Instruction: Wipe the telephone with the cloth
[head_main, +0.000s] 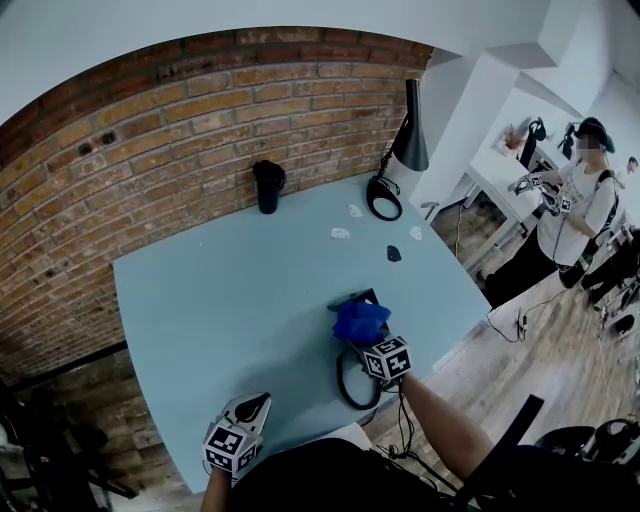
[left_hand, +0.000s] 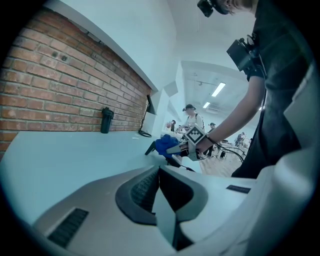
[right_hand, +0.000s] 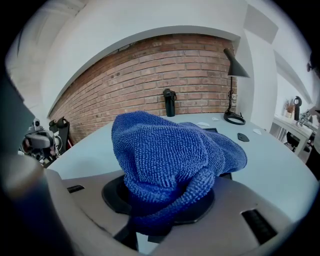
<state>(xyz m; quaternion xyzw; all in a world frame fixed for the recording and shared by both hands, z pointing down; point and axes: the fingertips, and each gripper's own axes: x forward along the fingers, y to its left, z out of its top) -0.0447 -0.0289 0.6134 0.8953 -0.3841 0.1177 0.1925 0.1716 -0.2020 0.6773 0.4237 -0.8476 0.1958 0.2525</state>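
Note:
My right gripper is shut on a bunched blue cloth, which it holds down on the black telephone near the table's right front edge. Only the phone's far edge and a black cord loop show from under the cloth. In the right gripper view the cloth fills the space between the jaws, and a black strip of the telephone peeks out behind it. My left gripper hovers at the table's front edge, well left of the phone, shut and holding nothing. Its view shows the cloth and my right gripper ahead.
A black bottle stands by the brick wall. A black desk lamp with a ring base sits at the far right corner. A small black object and white scraps lie nearby. A person stands off right.

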